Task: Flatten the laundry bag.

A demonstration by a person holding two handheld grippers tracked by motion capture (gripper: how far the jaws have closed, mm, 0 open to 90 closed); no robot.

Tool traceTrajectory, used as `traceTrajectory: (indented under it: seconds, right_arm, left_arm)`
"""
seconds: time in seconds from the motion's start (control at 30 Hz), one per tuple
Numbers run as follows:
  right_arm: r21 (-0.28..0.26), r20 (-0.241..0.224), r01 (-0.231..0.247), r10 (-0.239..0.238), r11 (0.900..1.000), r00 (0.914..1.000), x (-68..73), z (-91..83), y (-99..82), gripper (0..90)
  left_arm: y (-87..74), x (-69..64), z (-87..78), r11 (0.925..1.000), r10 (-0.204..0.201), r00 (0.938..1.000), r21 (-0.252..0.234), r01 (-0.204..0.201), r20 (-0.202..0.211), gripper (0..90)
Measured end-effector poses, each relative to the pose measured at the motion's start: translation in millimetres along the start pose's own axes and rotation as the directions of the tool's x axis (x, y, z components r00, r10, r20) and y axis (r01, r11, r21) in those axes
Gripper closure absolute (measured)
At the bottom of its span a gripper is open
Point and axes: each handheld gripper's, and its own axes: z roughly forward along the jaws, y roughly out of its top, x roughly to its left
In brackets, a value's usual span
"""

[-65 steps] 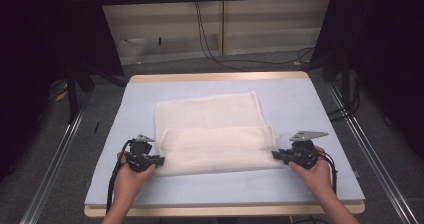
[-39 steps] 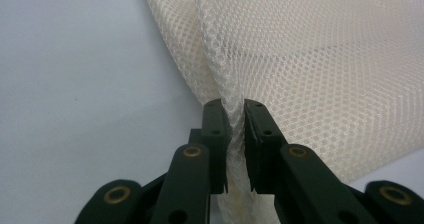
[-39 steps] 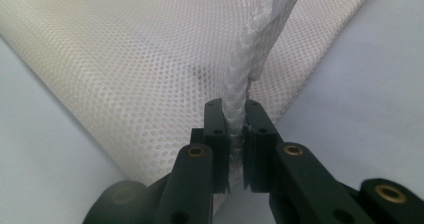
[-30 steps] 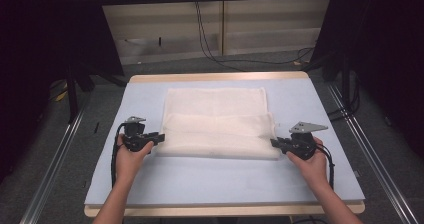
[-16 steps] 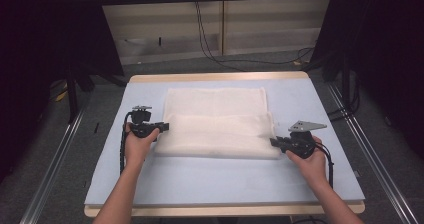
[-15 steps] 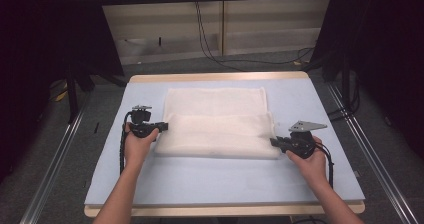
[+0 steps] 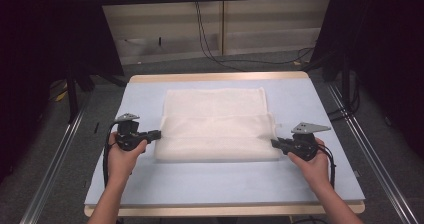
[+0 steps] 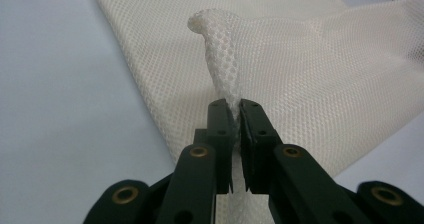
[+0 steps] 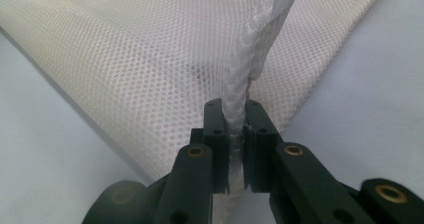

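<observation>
- The left gripper (image 8: 235, 115) is clamping a pinched ridge of the mesh cloth (image 8: 300, 74); its jaws have just been closing, and the mesh is now squeezed between the pads
- The right gripper (image 9: 235, 115) is also gripping the cloth, with a twisted bunch of mesh rising from between its closed jaws
- In the high view the left gripper (image 7: 150, 134) is sitting at the cloth's (image 7: 215, 119) left edge, near its front corner, and the right gripper (image 7: 276, 144) at the cloth's front right corner
- The cloth is lying flat in the middle of the blue mat (image 7: 220, 176), already folded, with a doubled band along its near side
- The step in hand is likely another fold; to do it well, both hands should be lifting together and level, keeping the edge between them taut so that it does not sag, then carrying it straight over the far edge
- Each grip is catching only a thin ridge, so a sharp tug could be pulling mesh out of the jaws
- The gripper views are showing the weave and the pinch at the pads; the high view is giving the cloth's whole outline, both hands, and how squarely the layers are lining up
</observation>
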Motion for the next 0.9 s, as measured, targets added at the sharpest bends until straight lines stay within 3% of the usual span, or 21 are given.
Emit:
traceTrajectory:
  seconds: [0.17, 0.43, 0.9]
  right_arm:
    - [-0.006, -0.012, -0.003, 0.003, 1.0000, 0.9999, 2.1, -3.3, -3.4, 82.1]
    - [-0.012, -0.034, 0.000, 0.000, 0.9999, 0.9994, 5.6, -11.7, -8.7, 82.0]
    - [0.016, -0.102, 0.005, -0.003, 0.9999, 0.9948, 11.5, -29.1, -31.0, 79.5]
  left_arm:
    - [-16.3, 1.2, -5.7, 0.9998, -0.022, 0.9995, 0.003, 0.022, 0.025, 84.9]
    - [-24.6, -4.1, -12.8, 0.9996, 0.012, 0.9997, 0.026, -0.012, 0.020, 85.2]
    - [-35.9, -10.5, -13.9, 0.9979, 0.025, 0.9994, 0.060, -0.026, 0.026, 85.1]
